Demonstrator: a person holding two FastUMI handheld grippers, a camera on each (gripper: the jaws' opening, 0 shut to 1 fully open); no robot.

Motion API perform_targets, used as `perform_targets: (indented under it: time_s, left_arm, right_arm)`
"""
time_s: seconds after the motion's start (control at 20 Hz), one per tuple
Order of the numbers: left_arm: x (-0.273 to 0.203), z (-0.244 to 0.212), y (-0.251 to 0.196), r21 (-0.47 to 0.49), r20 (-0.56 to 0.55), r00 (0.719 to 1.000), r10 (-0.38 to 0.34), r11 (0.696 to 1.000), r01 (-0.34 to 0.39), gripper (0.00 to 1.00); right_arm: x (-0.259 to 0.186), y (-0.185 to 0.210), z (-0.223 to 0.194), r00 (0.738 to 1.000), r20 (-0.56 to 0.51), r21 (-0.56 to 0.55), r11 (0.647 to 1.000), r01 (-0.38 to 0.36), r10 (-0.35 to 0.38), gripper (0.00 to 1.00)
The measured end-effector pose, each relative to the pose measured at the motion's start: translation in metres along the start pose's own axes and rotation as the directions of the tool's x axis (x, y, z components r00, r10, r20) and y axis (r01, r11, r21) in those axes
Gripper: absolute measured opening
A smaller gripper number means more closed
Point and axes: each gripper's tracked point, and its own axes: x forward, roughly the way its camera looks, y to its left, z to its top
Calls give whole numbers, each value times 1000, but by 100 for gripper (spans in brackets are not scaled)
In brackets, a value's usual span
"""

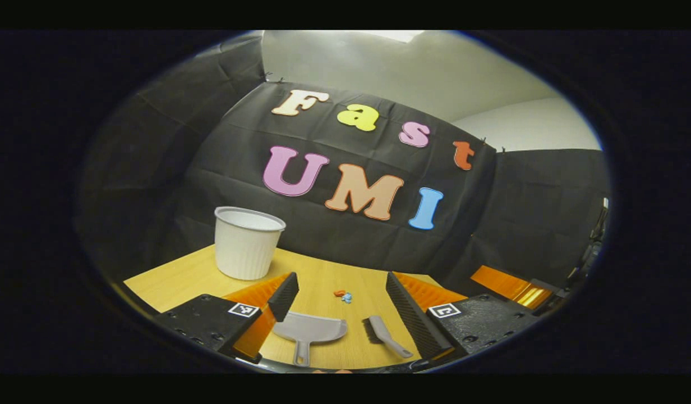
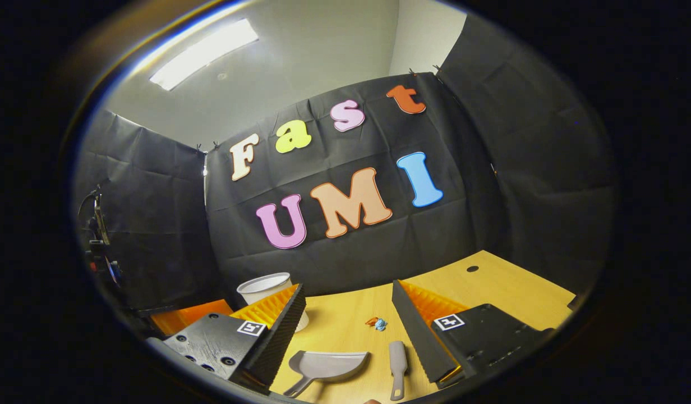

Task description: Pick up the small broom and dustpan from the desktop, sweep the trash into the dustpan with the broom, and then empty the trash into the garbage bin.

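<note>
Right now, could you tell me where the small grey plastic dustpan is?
The small grey plastic dustpan lies flat on the wooden desktop, left of the small grey broom, with the white ribbed garbage bin behind it.

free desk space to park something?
Bare desk to the right of the broom, out to the edge. Another strip between bin and trash. Crowded near the front: dustpan, broom, trash together.

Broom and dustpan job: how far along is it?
Nothing looks done yet. The broom and dustpan lie untouched on the desktop. Left gripper and right gripper are open, holding nothing. Left to do: pick both up, sweep the trash, empty it into the white bin.
</note>
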Motion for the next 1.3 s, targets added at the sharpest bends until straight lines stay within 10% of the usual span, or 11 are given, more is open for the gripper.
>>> perform_targets:
  time_s: [1.3]
  left_arm:
    - [-7, -21, 14, -38, -76, 997, 2, 999, -5, 93]
  right_arm:
    - [-6, 10, -23, 999, -44, 18, 1000, 13, -13, 91]
